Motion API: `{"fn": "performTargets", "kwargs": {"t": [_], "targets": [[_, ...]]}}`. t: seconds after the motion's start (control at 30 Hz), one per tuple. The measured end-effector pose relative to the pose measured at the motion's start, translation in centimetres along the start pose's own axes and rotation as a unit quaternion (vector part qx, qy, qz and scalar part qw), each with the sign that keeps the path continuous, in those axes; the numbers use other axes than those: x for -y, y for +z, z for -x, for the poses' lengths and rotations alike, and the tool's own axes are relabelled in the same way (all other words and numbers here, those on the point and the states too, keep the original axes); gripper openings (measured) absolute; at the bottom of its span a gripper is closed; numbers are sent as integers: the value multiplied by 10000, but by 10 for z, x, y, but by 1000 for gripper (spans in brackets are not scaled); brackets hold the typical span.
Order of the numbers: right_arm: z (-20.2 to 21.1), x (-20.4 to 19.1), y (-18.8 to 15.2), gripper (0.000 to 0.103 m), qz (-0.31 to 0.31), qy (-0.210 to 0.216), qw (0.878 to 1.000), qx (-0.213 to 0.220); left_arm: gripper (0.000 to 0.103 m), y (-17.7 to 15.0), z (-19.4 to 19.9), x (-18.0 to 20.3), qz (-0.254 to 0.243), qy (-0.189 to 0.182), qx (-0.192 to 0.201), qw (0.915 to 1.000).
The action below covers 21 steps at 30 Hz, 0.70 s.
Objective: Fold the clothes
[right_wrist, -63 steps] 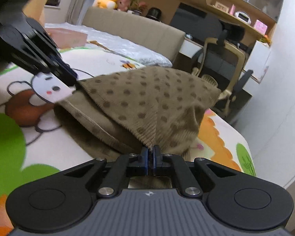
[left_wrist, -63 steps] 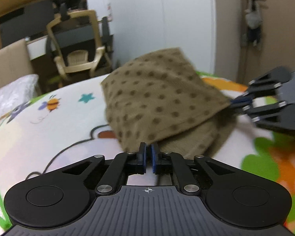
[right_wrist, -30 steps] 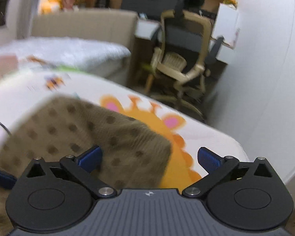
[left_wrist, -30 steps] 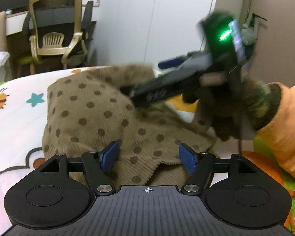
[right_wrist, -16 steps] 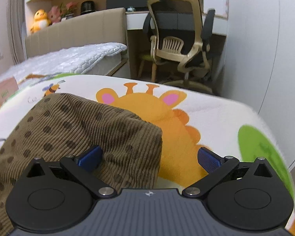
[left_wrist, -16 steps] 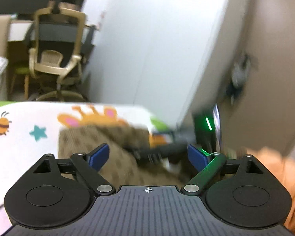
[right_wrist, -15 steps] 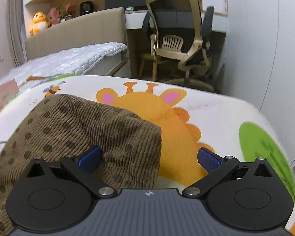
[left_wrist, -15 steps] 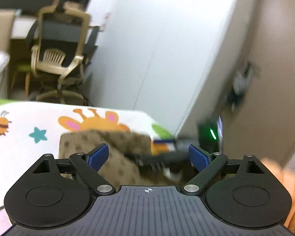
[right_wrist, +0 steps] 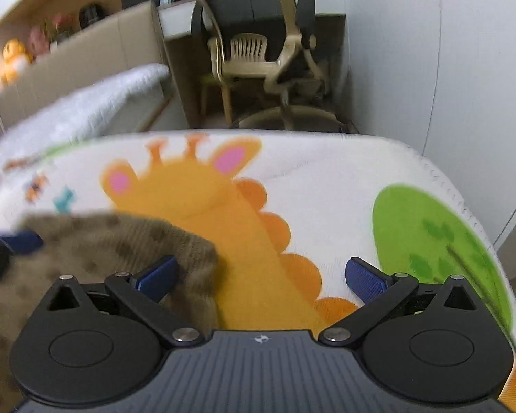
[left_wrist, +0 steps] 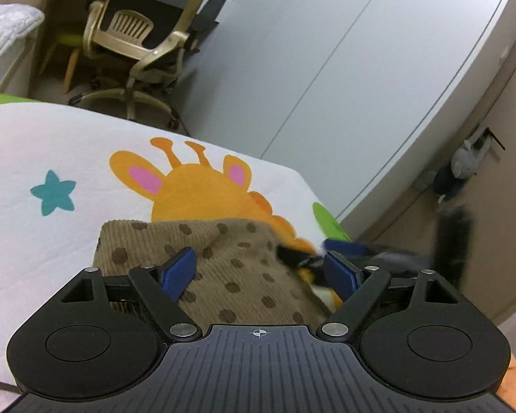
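In the left wrist view the left gripper (left_wrist: pixel 261 270) fills the bottom of the frame with its blue pads (left_wrist: pixel 179 268) spread wide. Its jaws have just been closing a little, and they press on nothing: the brown corduroy garment with dark dots (left_wrist: pixel 223 265) lies flat below and between them, folded into a compact shape in the lower middle of the picture. The garment rests on a white play mat (left_wrist: pixel 68 144) printed with an orange giraffe (left_wrist: pixel 196 186) and a teal star (left_wrist: pixel 53 192); its far edge covers the giraffe's lower part. At the right, just past the garment's right edge, a blurred dark shape with a blue tip appears to be the right gripper (left_wrist: pixel 326 253).

In the right wrist view the right gripper (right_wrist: pixel 259 275) also stands wide apart, pads gripping nothing. The garment (right_wrist: pixel 120 241), smeared by motion, sits in the lower left, its corner reaching under the left pad, while the right pad hangs over bare mat (right_wrist: pixel 326 179) beside a green printed patch (right_wrist: pixel 430 237). A blue-tipped finger of the left gripper (right_wrist: pixel 17 241) enters at the left edge.

An office chair (left_wrist: pixel 137 34) stands beyond the mat's far edge, upper left in the left view.
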State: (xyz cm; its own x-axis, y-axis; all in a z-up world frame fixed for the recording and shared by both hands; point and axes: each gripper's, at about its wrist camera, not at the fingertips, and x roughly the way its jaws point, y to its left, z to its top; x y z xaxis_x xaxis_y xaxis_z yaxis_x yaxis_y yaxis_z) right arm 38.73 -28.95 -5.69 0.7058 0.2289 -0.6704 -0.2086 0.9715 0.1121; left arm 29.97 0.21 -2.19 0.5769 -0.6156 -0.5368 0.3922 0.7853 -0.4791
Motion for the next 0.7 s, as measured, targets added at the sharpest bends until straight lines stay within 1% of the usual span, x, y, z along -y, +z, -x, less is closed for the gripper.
{"fn": "performTargets", "kwargs": {"t": [0.03,0.1,0.43,0.6,0.63,0.7], "targets": [[0,-4,-3,103,125,-75,9999,71,86,1,-1,0,-8,8,-5,10000],[1,-6,-3,103,181,-120,9997,79,86,2,-3,2,-58,58,-11,10000],[2,2,-4,103,39,21,9999,94,87,1,2,14,-252,311,-62,9992],[8,4,-6,103,-37,133,9997,219,89,-2,13,17,-268,291,-91,9992],[14,4,-7,103,-1,151,9995,281,89,-2,14,17,-246,286,-102,9992],[29,-2,-8,103,265,177,9988,358,92,-1,13,13,-159,227,-110,9996]]}}
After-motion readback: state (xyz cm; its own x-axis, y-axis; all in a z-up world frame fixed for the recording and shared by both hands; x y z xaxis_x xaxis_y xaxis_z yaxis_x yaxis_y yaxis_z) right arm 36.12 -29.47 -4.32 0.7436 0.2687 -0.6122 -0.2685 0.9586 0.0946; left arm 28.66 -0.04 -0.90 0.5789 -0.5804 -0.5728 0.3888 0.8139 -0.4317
